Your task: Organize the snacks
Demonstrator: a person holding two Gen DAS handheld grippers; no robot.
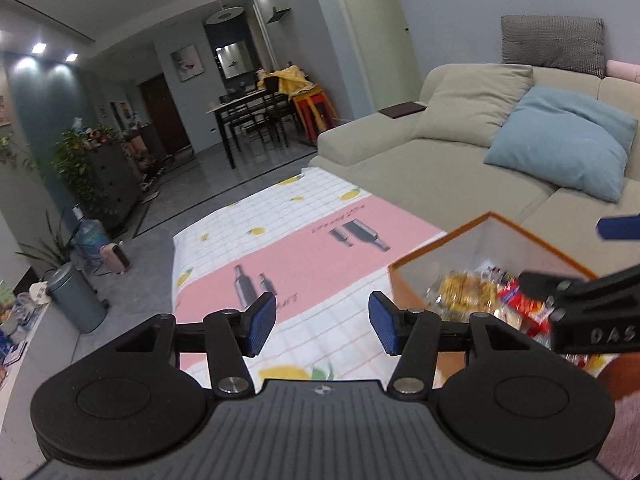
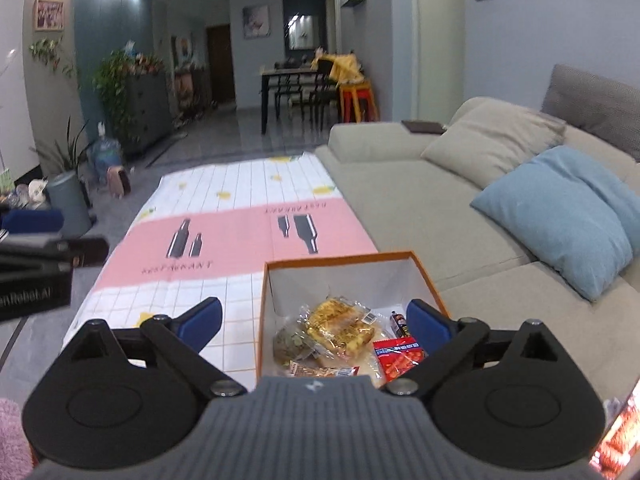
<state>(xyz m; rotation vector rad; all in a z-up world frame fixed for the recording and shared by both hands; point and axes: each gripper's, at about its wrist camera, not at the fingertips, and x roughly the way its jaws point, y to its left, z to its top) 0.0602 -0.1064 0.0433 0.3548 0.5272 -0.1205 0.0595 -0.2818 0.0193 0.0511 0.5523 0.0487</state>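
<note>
Right wrist view: my right gripper hangs above the orange box, jaws spread wide, nothing between the pads. Box sits on the patterned tablecloth, just beside the sofa. Snacks already lie inside it: a yellow pastry pack, a red packet, a greenish pack, a small brown packet at the near wall

Left gripper is over bare cloth beside the box, jaws also apart and empty

My read: everything visible is binned, cloth shows no loose snacks, so this is near the end or between picks. A red-orange item at the bottom right edge of this view could be another snack, can't tell

For the next pick I'd keep the jaws wide on approach, come down steep, clamp crinkly packs across the flat middle and not the seam, then release low inside the box walls so nothing bounces out. Keep both tools apart over the box, they're close
</note>
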